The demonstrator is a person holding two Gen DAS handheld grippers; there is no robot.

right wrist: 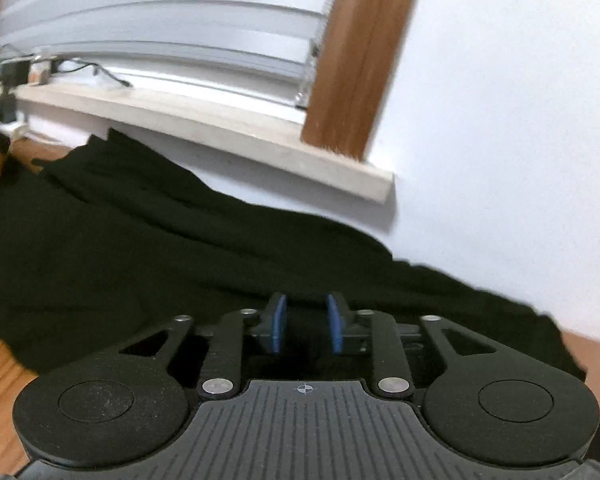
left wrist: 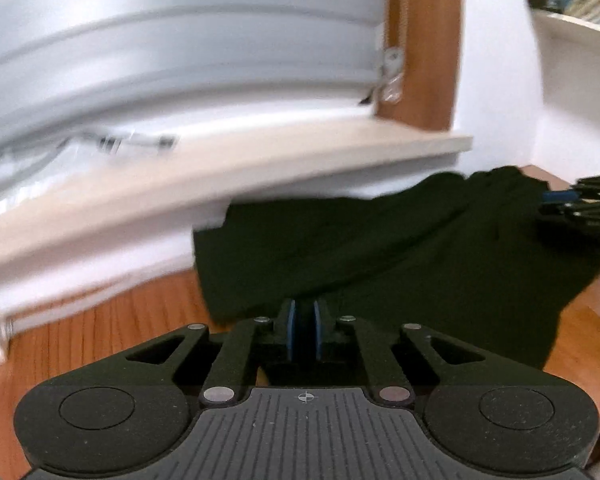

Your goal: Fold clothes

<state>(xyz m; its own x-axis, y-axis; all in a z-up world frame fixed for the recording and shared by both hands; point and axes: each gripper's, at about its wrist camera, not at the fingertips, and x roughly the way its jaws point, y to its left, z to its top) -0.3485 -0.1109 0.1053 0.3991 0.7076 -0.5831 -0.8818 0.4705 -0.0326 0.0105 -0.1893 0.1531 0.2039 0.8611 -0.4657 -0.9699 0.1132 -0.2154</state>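
A dark green, nearly black garment (left wrist: pixel 400 248) lies spread on the wooden tabletop (left wrist: pixel 112 336), bunched up against the white wall under the window sill. My left gripper (left wrist: pixel 304 316) hovers at its near edge; the blue pads stand a narrow gap apart and I see no cloth pinched between them. In the right wrist view the same garment (right wrist: pixel 140 240) fills the middle, and my right gripper (right wrist: pixel 306 312) sits low over it with pads clearly apart and only cloth below. The right gripper (left wrist: pixel 556 200) also shows at the far right of the left wrist view.
A pale window sill (left wrist: pixel 260 164) juts out over the garment's far edge, with blinds (right wrist: pixel 172 20) above and a brown wooden frame (right wrist: pixel 360 60) beside them. Cables and small items (right wrist: pixel 28 68) sit on the sill's left end. A shelf (left wrist: pixel 580 36) is at the upper right.
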